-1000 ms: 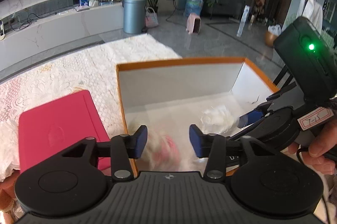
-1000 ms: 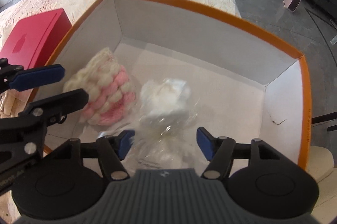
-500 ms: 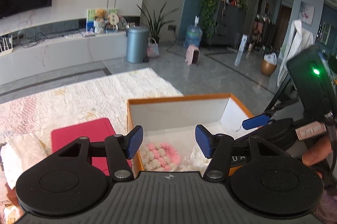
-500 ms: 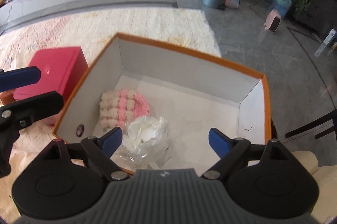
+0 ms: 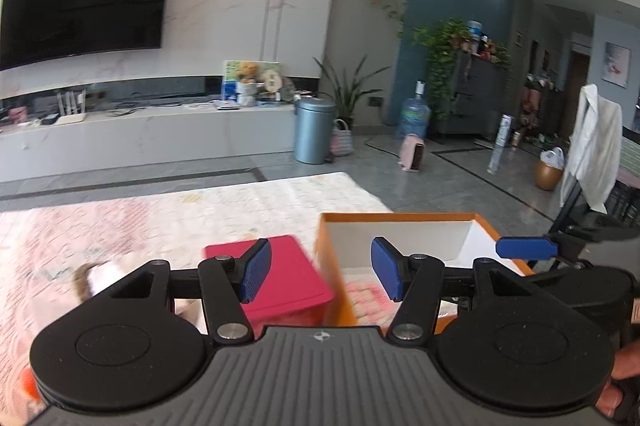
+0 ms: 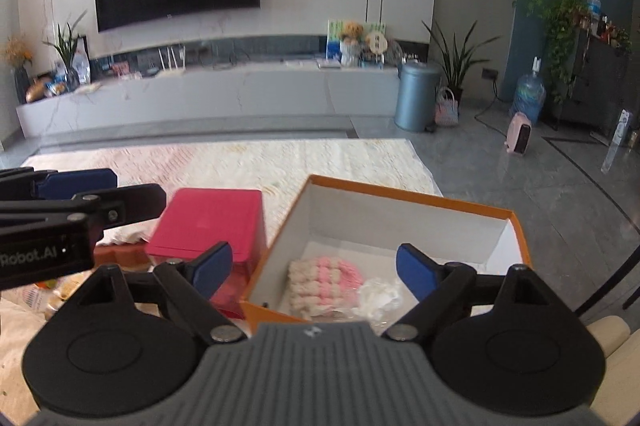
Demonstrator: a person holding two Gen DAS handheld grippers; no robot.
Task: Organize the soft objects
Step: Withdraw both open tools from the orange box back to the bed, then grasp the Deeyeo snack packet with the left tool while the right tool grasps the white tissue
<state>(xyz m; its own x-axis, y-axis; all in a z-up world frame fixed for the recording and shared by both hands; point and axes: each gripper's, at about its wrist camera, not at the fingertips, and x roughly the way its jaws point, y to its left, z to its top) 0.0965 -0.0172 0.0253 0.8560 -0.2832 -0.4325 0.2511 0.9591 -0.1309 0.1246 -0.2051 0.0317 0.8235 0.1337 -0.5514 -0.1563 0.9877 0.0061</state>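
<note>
An orange-rimmed white box (image 6: 432, 201) (image 5: 400, 215) stands on the lace-covered table. Inside it lie a pink and cream knitted piece (image 6: 324, 280) (image 5: 366, 296) and a white soft item in clear plastic (image 6: 380, 296). My right gripper (image 6: 314, 272) hovers open above the box's near edge, nothing between its fingers. My left gripper (image 5: 320, 274) is open too, empty, raised over the box's left wall and the red box. Each gripper shows at the edge of the other's view.
A red flat box (image 6: 208, 222) (image 5: 280, 274) lies left of the orange box. Pale cloth items (image 5: 100, 274) sit further left on the lace tablecloth (image 6: 240, 162). Beyond the table are grey floor, a blue-grey bin (image 6: 416, 96) and a TV wall.
Both grippers have risen and pulled back from inside the box, tilting up toward the room. Both jaws widened. The knitted piece and bagged item stayed in the box.
</note>
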